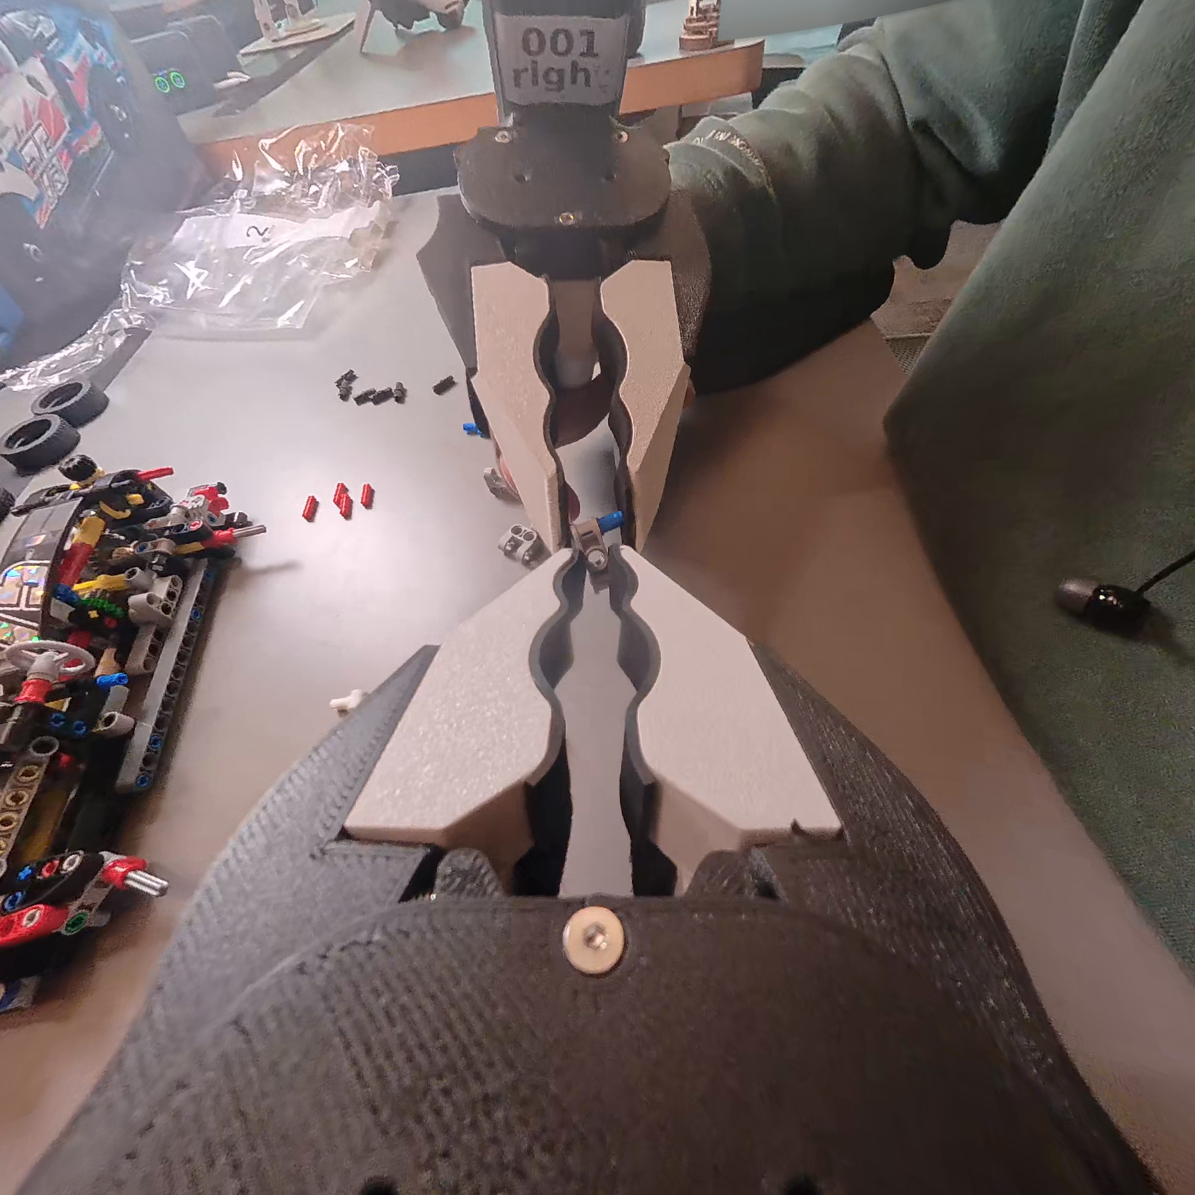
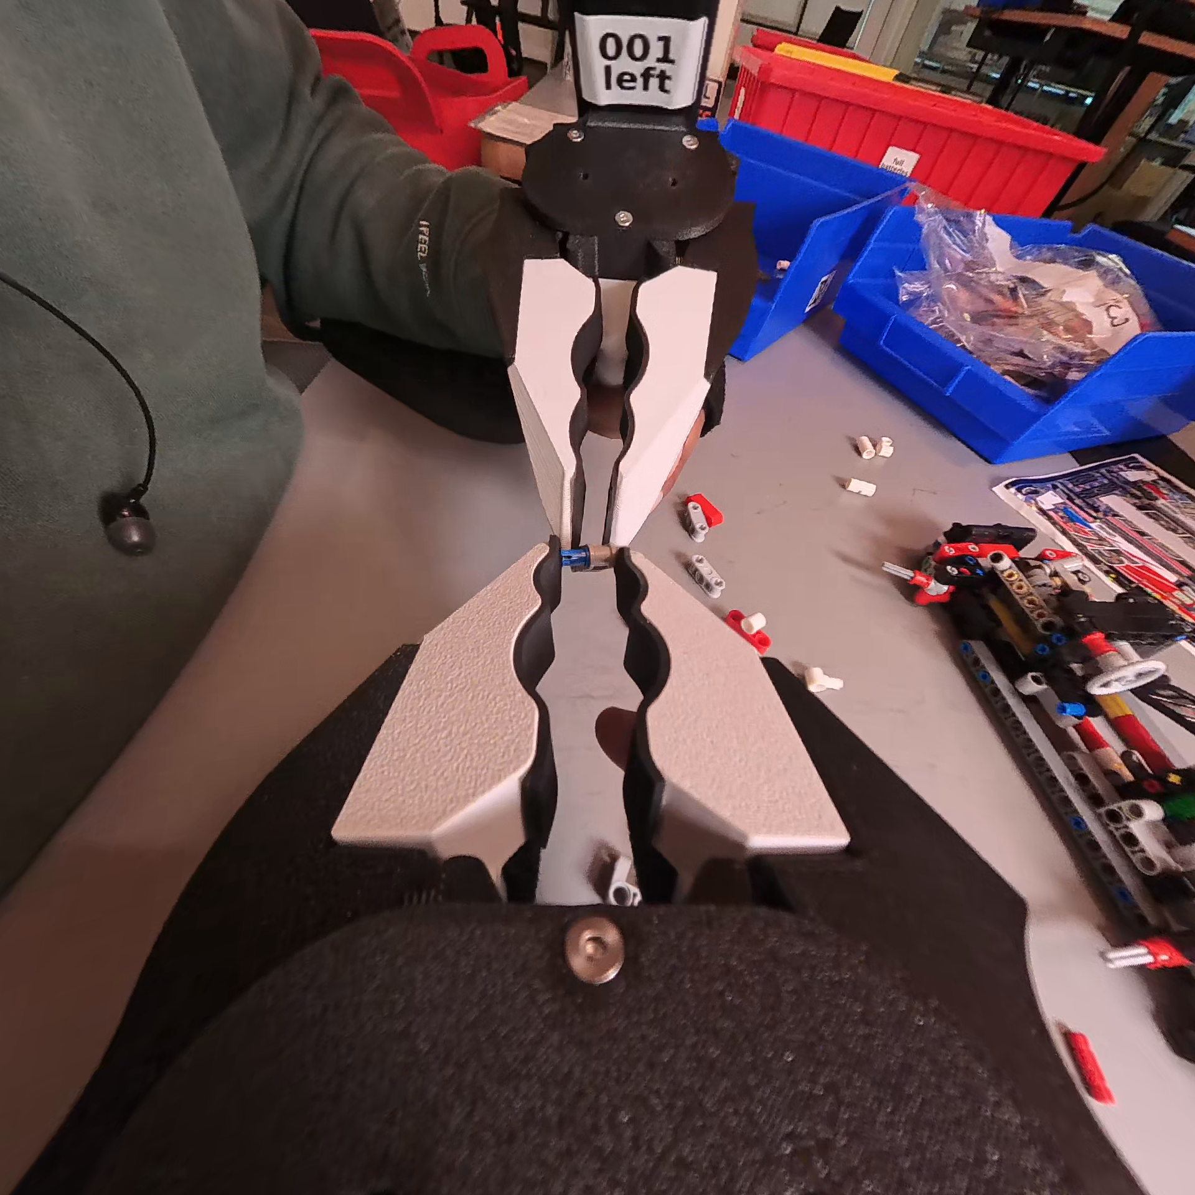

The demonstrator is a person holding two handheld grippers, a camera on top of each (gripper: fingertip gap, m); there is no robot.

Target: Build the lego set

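left wrist view puts the left gripper tip to tip with the right gripper above the grey table. the left is clamped on a small grey plastic connector, the right on a short blue plastic pin. the pin's long axis runs crosswise, so the next push likely goes sideways into the connector.
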